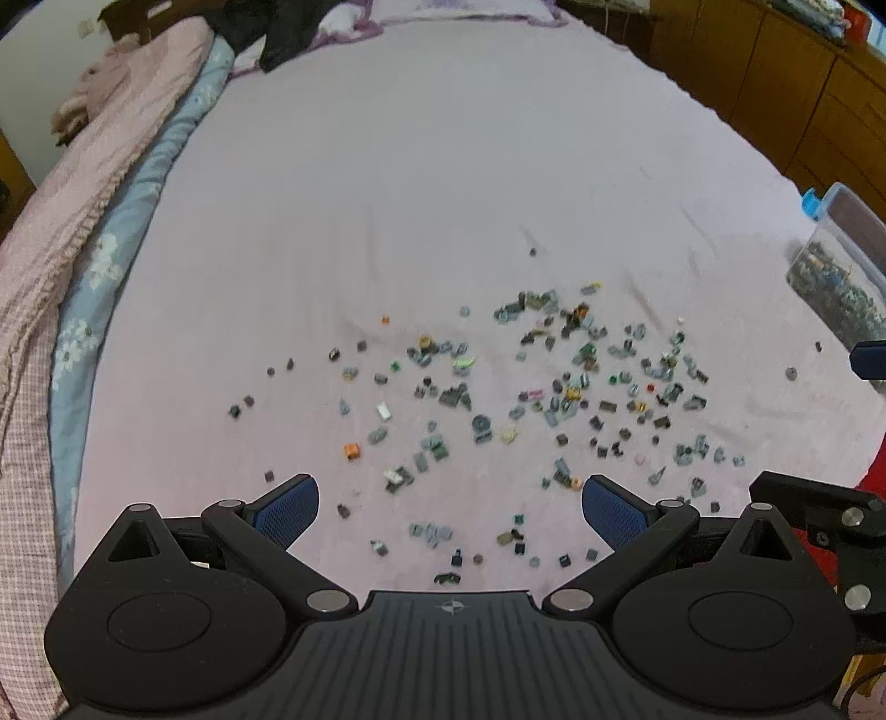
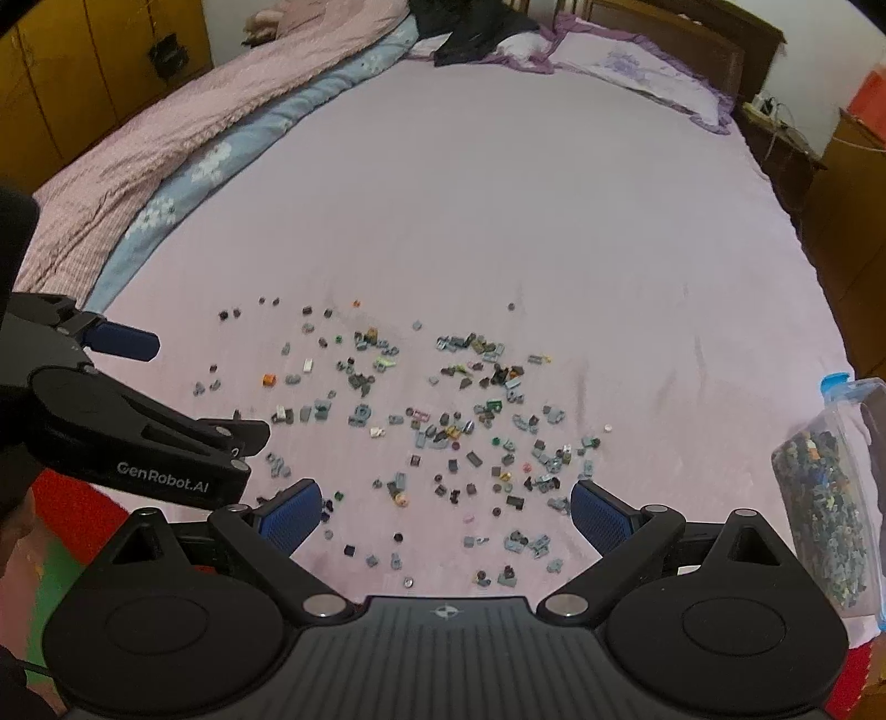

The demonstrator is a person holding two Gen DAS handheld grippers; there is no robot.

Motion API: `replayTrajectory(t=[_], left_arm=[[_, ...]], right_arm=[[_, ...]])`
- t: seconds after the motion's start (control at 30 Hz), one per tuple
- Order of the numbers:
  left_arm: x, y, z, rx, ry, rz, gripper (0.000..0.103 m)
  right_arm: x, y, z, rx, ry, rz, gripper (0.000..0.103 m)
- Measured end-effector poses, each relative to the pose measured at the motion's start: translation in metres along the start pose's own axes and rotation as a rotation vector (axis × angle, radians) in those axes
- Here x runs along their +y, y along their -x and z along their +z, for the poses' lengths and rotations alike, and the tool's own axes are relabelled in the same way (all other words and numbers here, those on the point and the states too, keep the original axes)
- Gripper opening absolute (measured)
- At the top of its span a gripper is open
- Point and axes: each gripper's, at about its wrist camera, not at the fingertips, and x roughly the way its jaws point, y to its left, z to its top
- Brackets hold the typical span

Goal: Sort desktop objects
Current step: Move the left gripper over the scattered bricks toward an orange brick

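Several small toy bricks, mostly grey with some orange, green and pink, lie scattered on a pink bedsheet in the left wrist view and the right wrist view. My left gripper is open and empty, held above the near edge of the scatter. My right gripper is open and empty, also above the near edge. The left gripper's body shows at the left of the right wrist view. A clear plastic box full of bricks stands at the right.
The box also shows in the left wrist view with a blue clip. A folded pink and blue quilt lies along the bed's left side. A purple pillow and dark cloth lie at the head. Wooden cabinets stand to the right.
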Motion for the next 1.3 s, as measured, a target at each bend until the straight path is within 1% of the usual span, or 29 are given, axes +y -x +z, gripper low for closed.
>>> replayTrajectory(t=[0.23, 0.37, 0.5, 0.8, 0.93, 1.07, 1.13, 1.23, 1.3], left_arm=[[0.017, -0.012, -0.015, 0.032, 0.033, 0.040, 0.102], [0.027, -0.019, -0.023, 0.051, 0.052, 0.062, 0.102], [0.037, -0.026, -0.031, 0.070, 0.070, 0.085, 0.102], [0.037, -0.045, -0.037, 0.105, 0.037, 0.088, 0.102], [0.037, -0.058, -0.040, 0.113, 0.029, 0.083, 0.102], [0.041, -0.074, -0.040, 0.094, 0.068, 0.061, 0.102], [0.042, -0.087, -0.036, 0.109, 0.082, 0.050, 0.102], [0.041, -0.109, -0.029, 0.141, 0.094, 0.064, 0.102], [0.042, -0.121, -0.026, 0.141, 0.099, 0.075, 0.102]], right_arm=[[0.014, 0.003, -0.019, -0.050, 0.016, -0.038, 0.098], [0.020, 0.007, -0.052, -0.043, -0.008, 0.004, 0.098], [0.022, -0.007, -0.042, 0.004, 0.009, 0.018, 0.098], [0.026, -0.039, -0.020, 0.110, 0.049, 0.049, 0.098], [0.026, -0.047, -0.018, 0.125, 0.041, 0.054, 0.098], [0.024, -0.058, -0.019, 0.137, 0.016, 0.056, 0.098], [0.023, -0.066, -0.023, 0.145, 0.011, 0.057, 0.098], [0.021, -0.081, -0.029, 0.165, -0.003, 0.061, 0.098], [0.021, -0.094, -0.032, 0.189, -0.022, 0.066, 0.098]])
